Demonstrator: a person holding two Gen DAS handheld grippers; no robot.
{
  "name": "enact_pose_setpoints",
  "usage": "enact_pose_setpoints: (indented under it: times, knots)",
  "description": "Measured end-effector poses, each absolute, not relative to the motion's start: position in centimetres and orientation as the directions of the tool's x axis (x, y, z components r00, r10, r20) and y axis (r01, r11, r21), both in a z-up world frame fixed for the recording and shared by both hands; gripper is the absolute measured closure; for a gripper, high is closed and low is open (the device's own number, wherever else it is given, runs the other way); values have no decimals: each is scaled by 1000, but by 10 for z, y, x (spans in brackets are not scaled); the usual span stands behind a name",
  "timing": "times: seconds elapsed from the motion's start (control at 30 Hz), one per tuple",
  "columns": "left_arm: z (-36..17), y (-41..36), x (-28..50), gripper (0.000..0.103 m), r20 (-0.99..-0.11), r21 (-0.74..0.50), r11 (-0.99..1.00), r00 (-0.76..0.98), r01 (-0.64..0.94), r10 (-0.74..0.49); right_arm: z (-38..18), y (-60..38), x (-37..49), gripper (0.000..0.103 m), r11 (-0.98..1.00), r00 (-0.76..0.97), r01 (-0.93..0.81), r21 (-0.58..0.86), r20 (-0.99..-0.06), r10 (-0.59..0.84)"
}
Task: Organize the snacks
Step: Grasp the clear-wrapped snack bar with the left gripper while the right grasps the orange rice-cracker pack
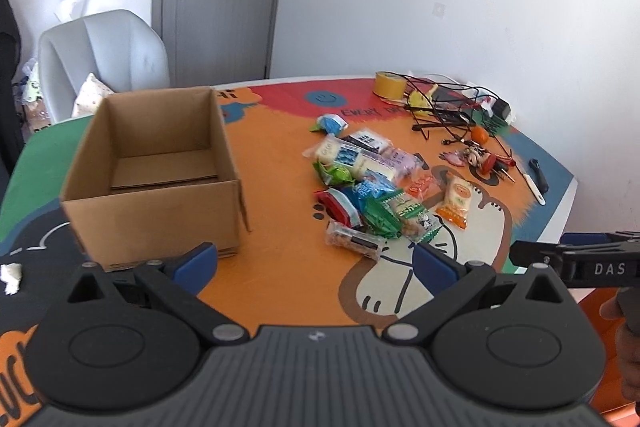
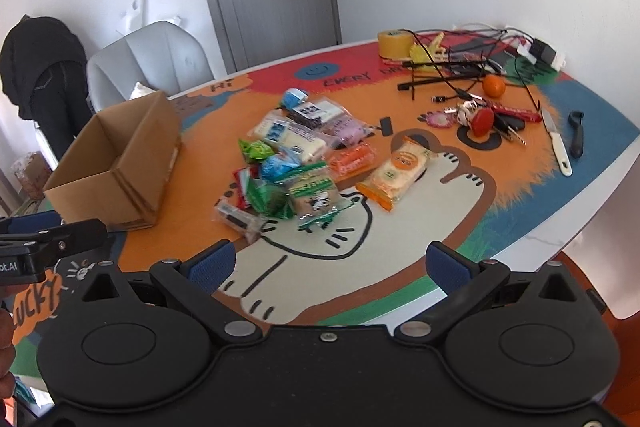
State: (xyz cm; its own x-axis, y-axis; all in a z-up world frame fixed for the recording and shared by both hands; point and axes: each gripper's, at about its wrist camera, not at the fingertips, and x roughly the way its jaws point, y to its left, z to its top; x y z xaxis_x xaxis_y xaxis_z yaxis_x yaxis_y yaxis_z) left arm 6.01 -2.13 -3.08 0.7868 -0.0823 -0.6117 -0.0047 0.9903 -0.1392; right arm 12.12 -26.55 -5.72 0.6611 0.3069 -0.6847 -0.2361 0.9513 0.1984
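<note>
A pile of wrapped snacks [image 1: 372, 183] lies in the middle of the colourful table mat; it also shows in the right wrist view [image 2: 304, 163]. An orange-and-cream packet [image 1: 456, 201] [image 2: 396, 173] lies at the pile's right edge. An open, empty cardboard box [image 1: 156, 171] [image 2: 116, 163] stands left of the pile. My left gripper [image 1: 316, 265] is open and empty, above the mat in front of the box and the pile. My right gripper [image 2: 330, 265] is open and empty, near the table's front edge, in front of the pile.
At the back right lie a yellow tape roll [image 2: 394, 45], tangled black cables [image 2: 460, 63], an orange fruit [image 2: 493, 85], keys [image 2: 486, 121], a white knife [image 2: 556, 141] and a black peeler [image 2: 576, 135]. A grey chair [image 2: 148, 61] stands behind the table.
</note>
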Motion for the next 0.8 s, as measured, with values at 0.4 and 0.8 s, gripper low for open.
enact_pose_setpoints:
  times: [0.4, 0.8]
  knots:
    - [-60, -44, 110, 2, -654, -163, 986, 743, 40, -139, -91, -275, 155, 0, 931, 632, -243, 271, -684, 364]
    - [-91, -59, 161, 13, -717, -151, 988, 683, 39, -137, -113, -287, 195, 12, 938, 638, -162, 305, -693, 335]
